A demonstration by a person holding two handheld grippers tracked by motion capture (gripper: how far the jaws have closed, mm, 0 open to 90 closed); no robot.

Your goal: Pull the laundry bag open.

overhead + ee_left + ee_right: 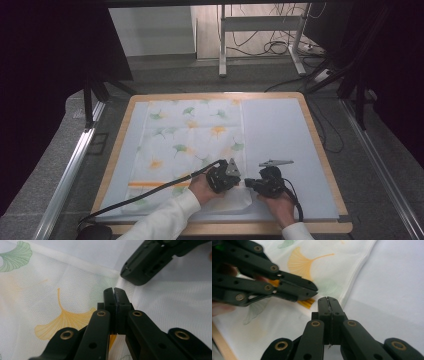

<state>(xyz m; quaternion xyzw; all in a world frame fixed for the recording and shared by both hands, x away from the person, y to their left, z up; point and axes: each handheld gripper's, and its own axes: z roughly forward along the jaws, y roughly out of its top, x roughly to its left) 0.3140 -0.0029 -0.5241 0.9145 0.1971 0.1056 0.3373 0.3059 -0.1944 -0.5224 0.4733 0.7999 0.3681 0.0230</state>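
Observation:
A white cloth (192, 135) printed with green and orange ginkgo leaves lies flat on a pale mat (280, 135), an orange stripe near its front edge. My left gripper (241, 181) and right gripper (249, 184) meet tip to tip over the cloth's near right edge. In the left gripper view my jaws (114, 290) are pressed together just above the cloth (50, 290), with the right gripper (126, 272) close ahead. The right gripper view has my jaws (327, 298) closed at the cloth's hem (352, 282), and the left gripper (315, 291) shut over the stripe. No cloth visibly sits between either pair.
The mat lies on a wooden table top (320, 145) with a raised rim. A black cable (150, 195) trails from the left gripper across the cloth to the front left. Metal rails (70, 175) flank the table; a desk frame and floor cables (270, 47) stand beyond.

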